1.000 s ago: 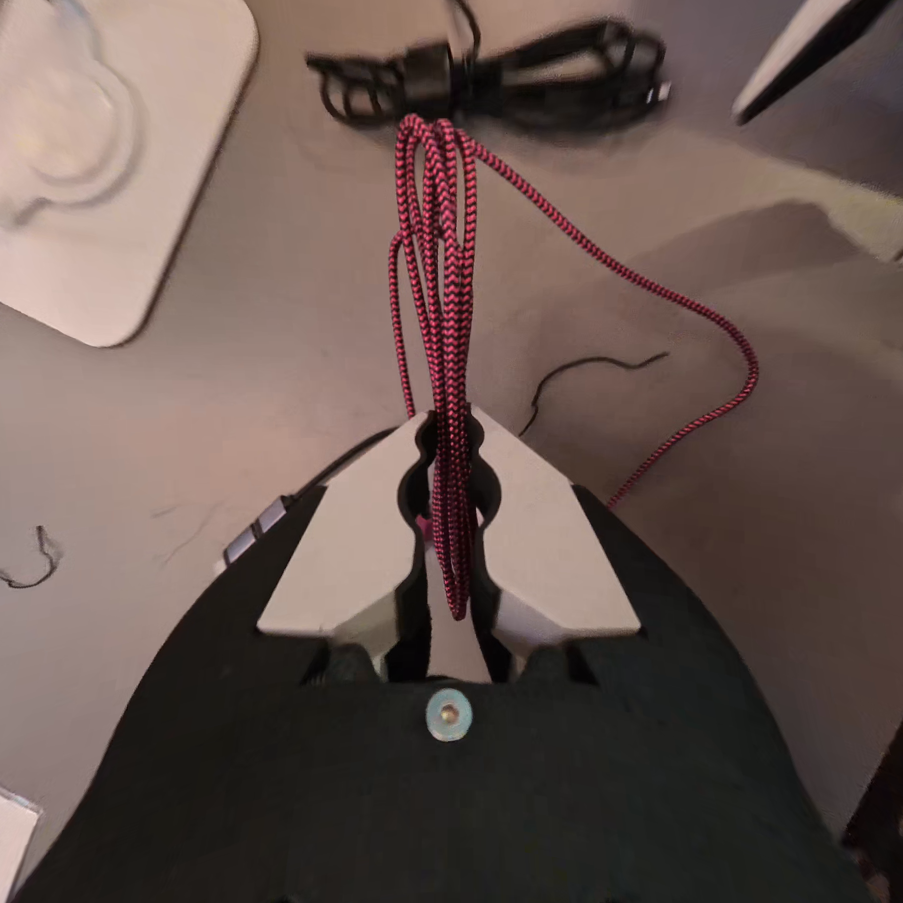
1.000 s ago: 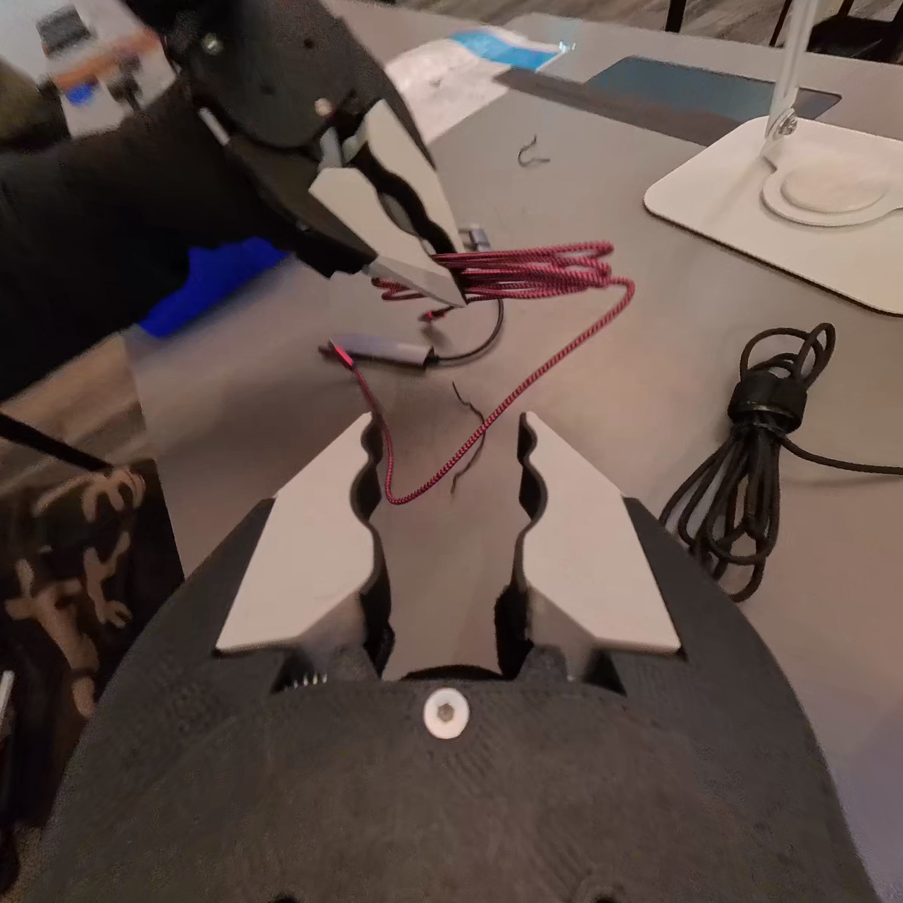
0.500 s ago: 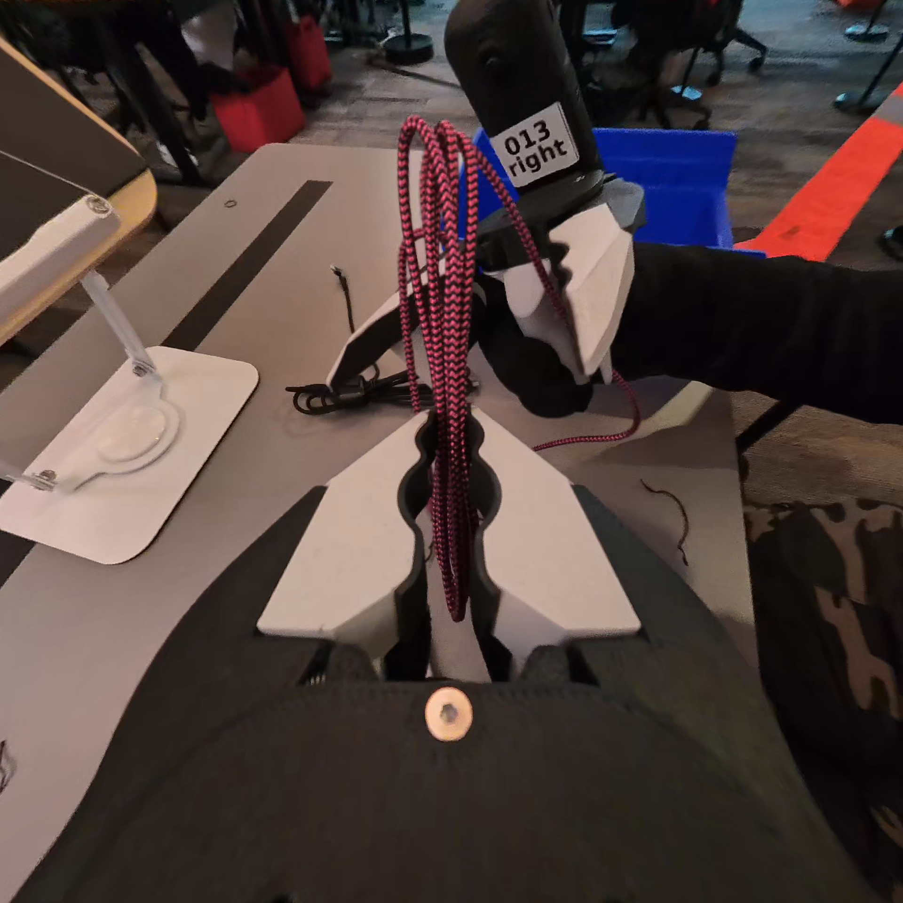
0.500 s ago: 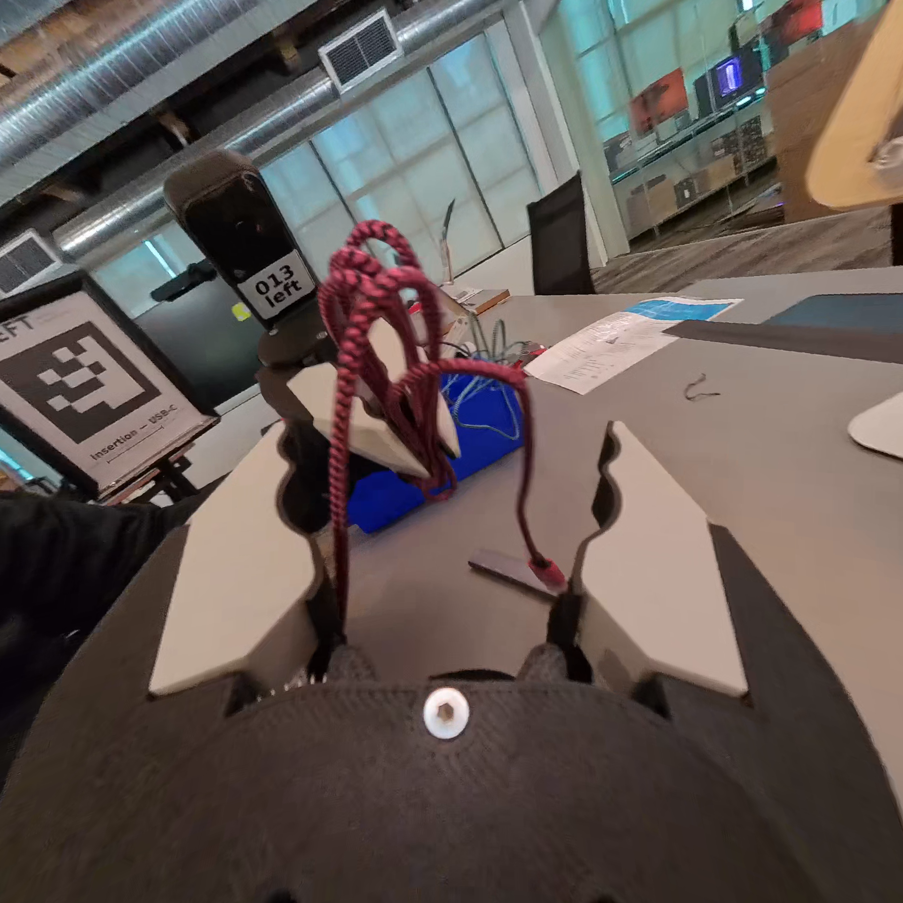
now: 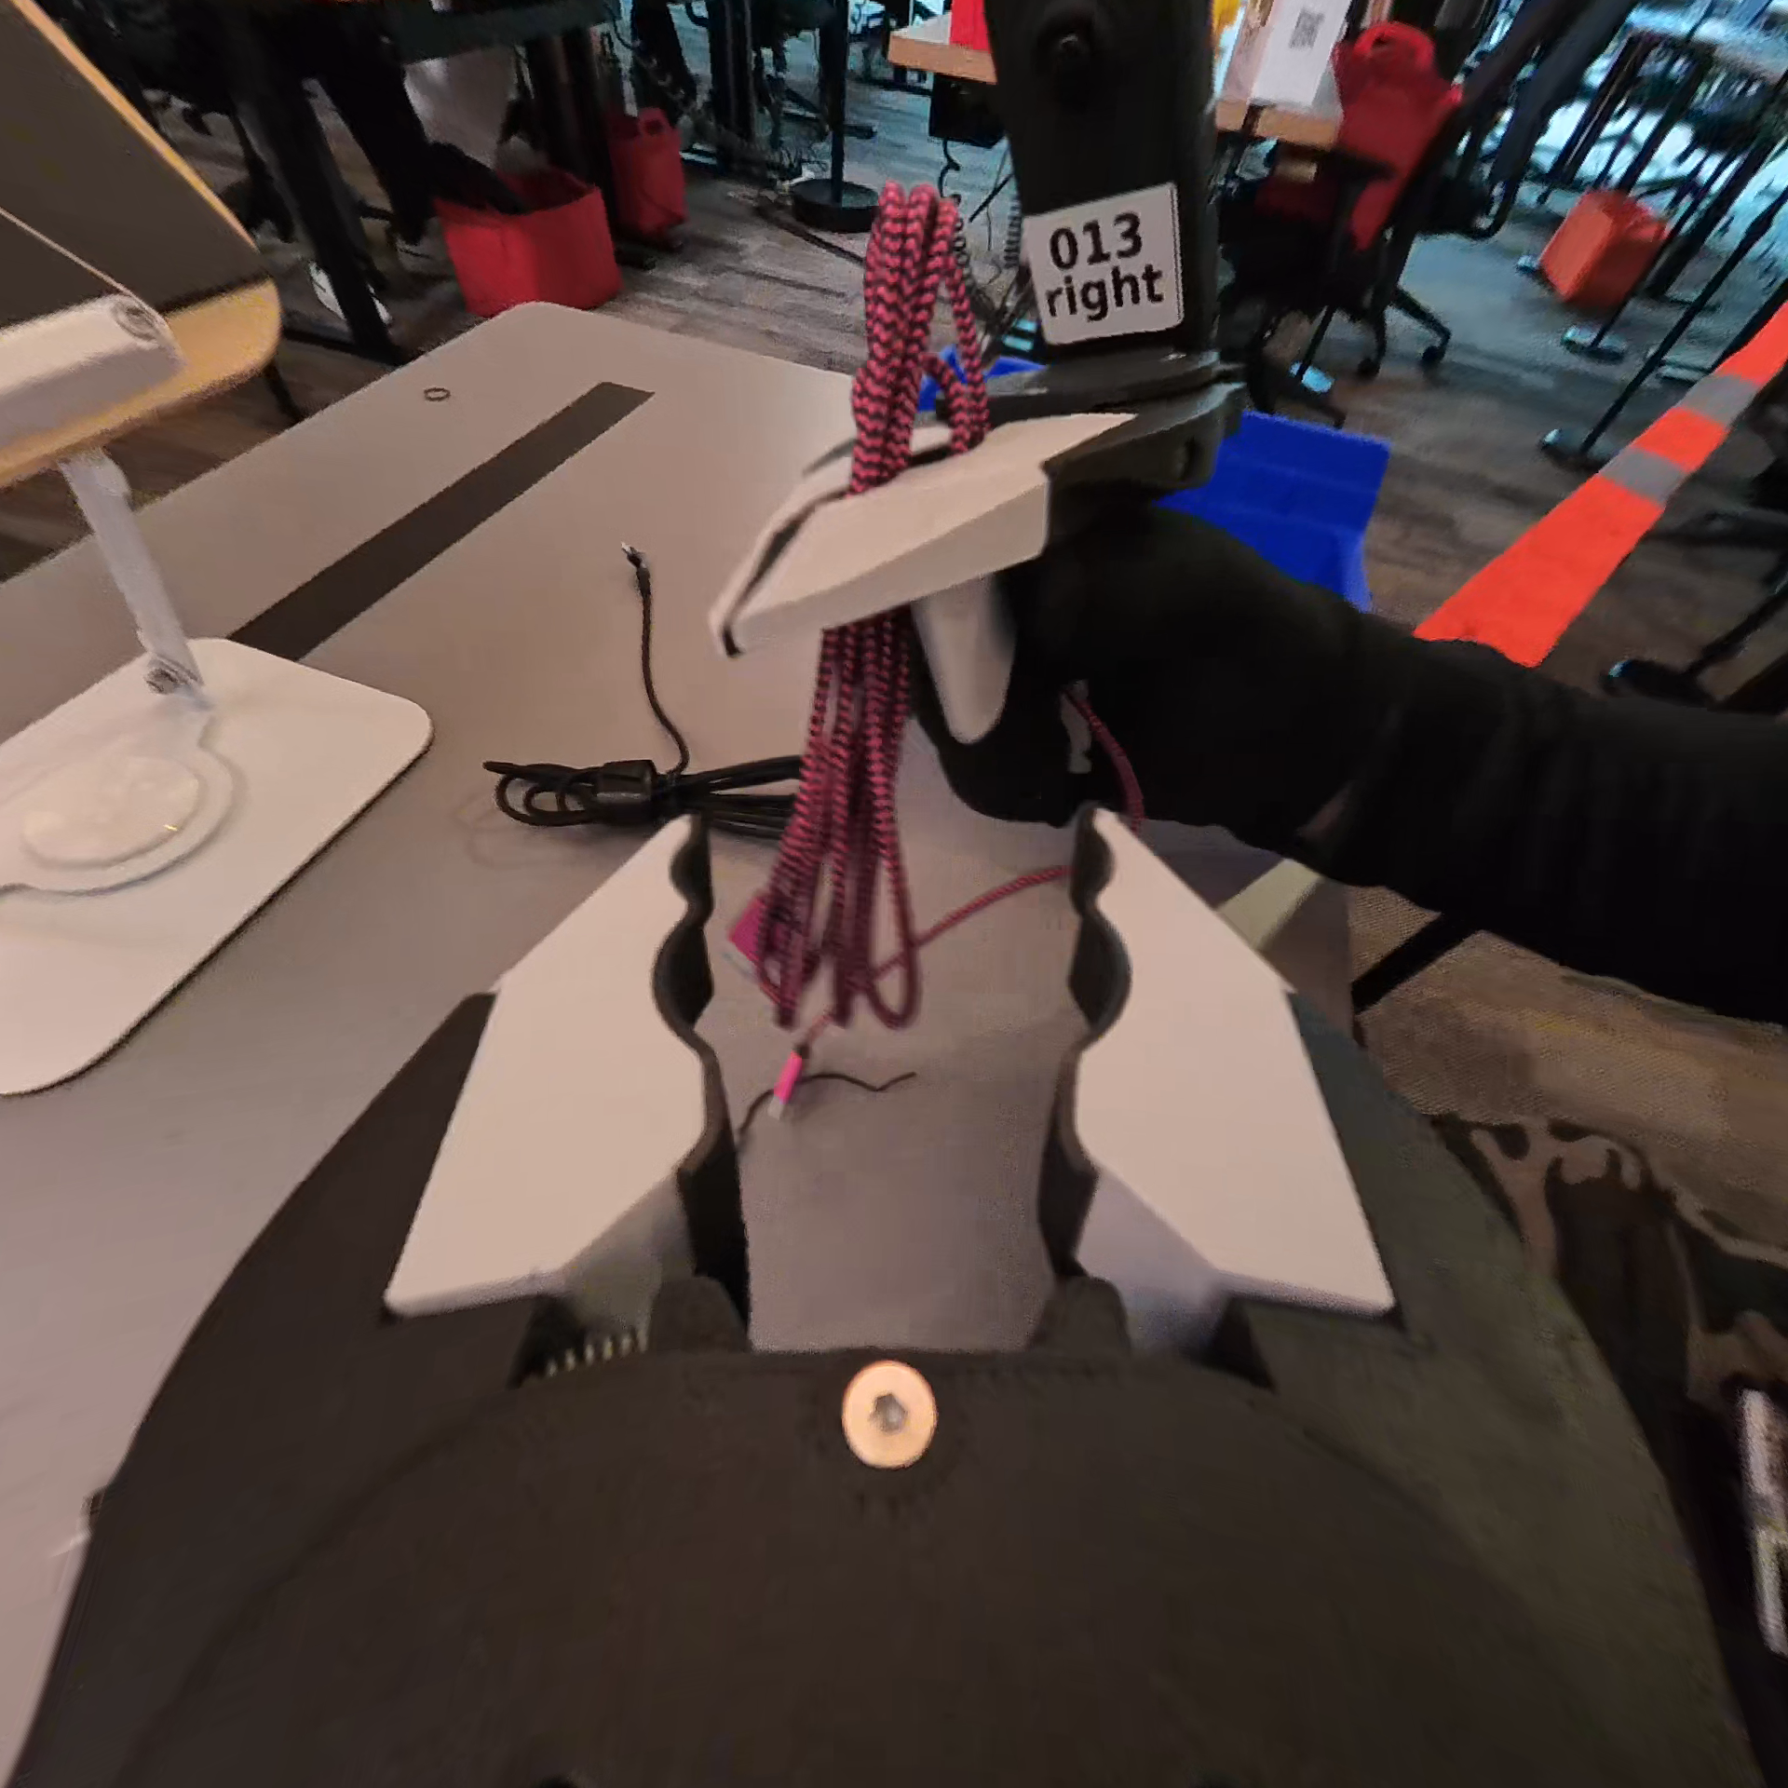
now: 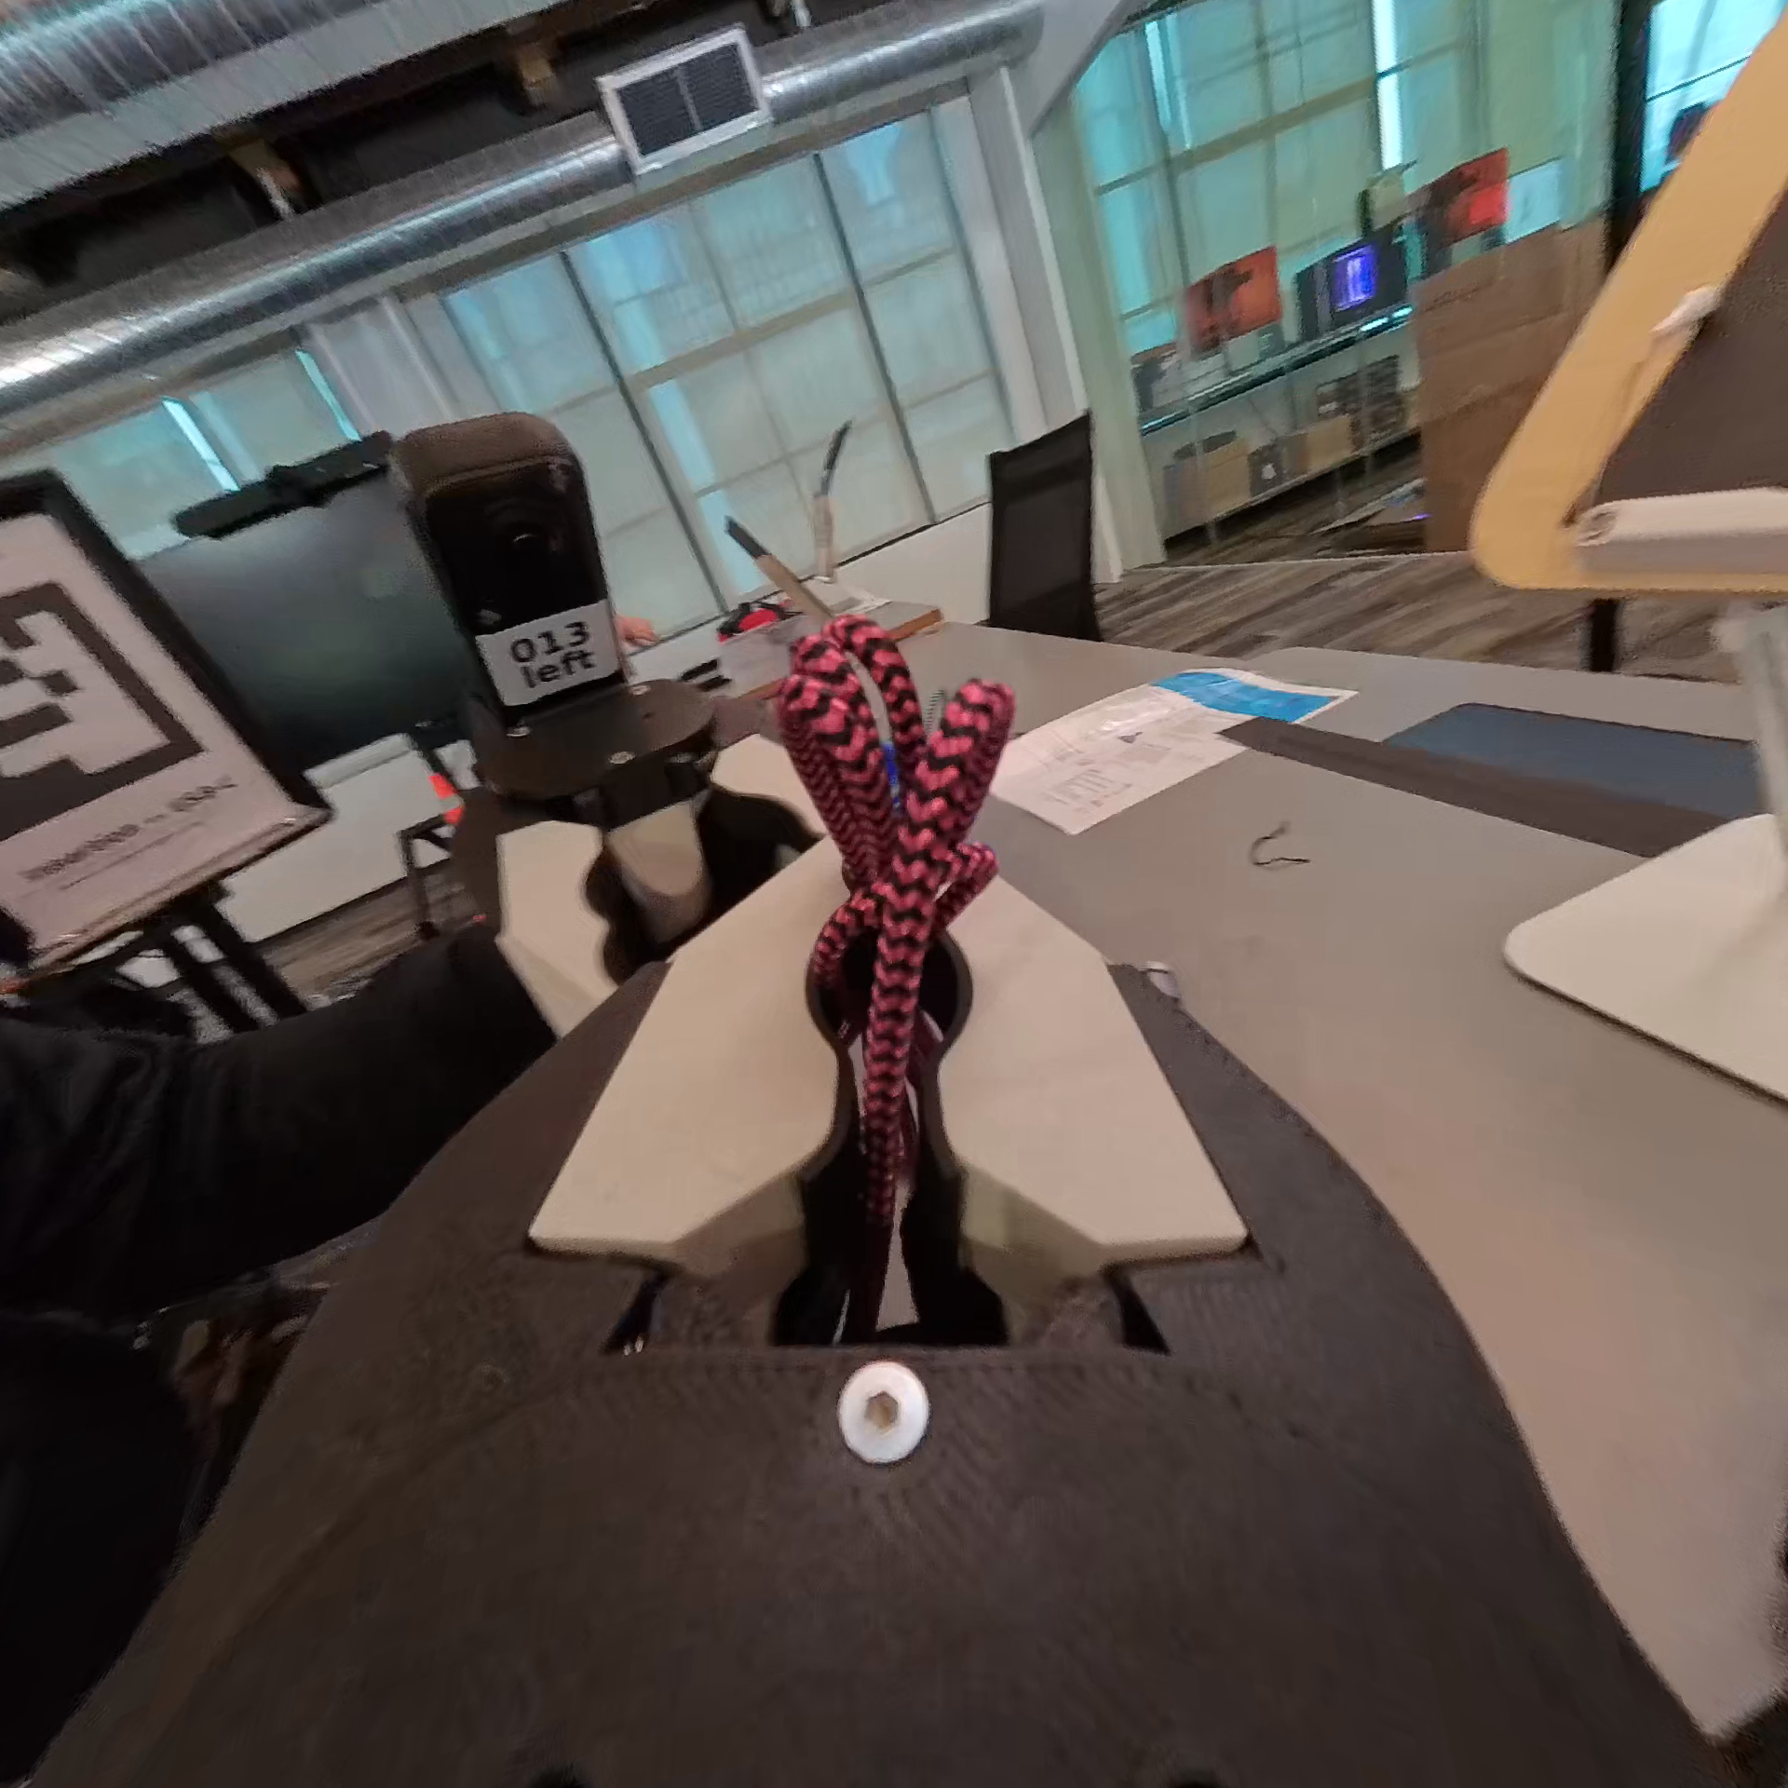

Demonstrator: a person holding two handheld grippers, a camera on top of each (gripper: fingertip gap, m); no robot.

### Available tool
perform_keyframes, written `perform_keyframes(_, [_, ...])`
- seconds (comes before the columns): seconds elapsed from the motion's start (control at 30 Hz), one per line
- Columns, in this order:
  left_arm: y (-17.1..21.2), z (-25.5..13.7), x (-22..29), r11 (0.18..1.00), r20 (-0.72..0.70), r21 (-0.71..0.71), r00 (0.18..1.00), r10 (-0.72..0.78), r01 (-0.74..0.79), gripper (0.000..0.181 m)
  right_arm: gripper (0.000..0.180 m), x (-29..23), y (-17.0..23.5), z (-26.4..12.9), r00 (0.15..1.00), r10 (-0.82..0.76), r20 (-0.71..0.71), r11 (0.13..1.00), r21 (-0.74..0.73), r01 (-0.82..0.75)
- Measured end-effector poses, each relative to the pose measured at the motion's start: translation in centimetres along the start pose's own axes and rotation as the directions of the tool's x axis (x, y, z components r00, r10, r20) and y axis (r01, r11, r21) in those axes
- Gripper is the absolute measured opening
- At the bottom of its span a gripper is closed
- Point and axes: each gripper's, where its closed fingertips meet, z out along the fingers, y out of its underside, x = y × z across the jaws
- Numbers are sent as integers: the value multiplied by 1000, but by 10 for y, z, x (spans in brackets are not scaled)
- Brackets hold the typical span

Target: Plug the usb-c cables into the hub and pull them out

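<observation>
A red-and-black braided usb-c cable point(image 5: 851, 822) hangs as a looped bundle over the grey table point(image 5: 464, 600). Its pink plug point(image 5: 789, 1079) dangles near the tabletop. My right gripper point(image 5: 750, 610) is shut on the bundle, with the loops sticking out past its tips in the right wrist view point(image 6: 900, 774). My left gripper point(image 5: 890, 832) is open and empty, and the hanging bundle sits just beyond its tips. It also shows in the right wrist view point(image 6: 629, 871), behind the bundle. The hub is not in view.
A coiled black cable point(image 5: 619, 784) lies on the table behind the bundle. A white stand base point(image 5: 193, 822) is at the left, and a blue bin point(image 5: 1277, 484) sits past the table's far edge. Papers point(image 6: 1142, 745) lie further along the table. The gap from one gripper's tips to the other's is roughly 5 cm. The white stand base point(image 5: 193, 822) is about 35 cm from both grippers' fingertips.
My left gripper has opened and let go of the red cable bundle. My right gripper has shut on the bundle and now holds it hanging.
</observation>
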Motion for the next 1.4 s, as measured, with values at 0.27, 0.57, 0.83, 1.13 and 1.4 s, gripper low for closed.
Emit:
perform_keyframes(0.27, [18,46,16,995,121,-100,993,-10,23,130,0,4,7,15,957,-254,-138,958,-171,230])
perform_keyframes(0.57, [27,73,3,992,227,-14,967,-118,125,116,0,-11,23,33,964,-257,-70,923,-314,224])
perform_keyframes(0.83, [21,76,32,988,11,37,988,-153,153,41,0,-13,21,21,985,-173,-8,938,-305,162])
perform_keyframes(1.13, [22,75,32,983,-43,48,984,-175,177,5,10,-17,29,17,983,-174,52,893,-413,180])
perform_keyframes(1.4, [12,56,3,977,145,119,970,-196,179,0,88,-2,14,0,951,-262,-165,904,-387,181])
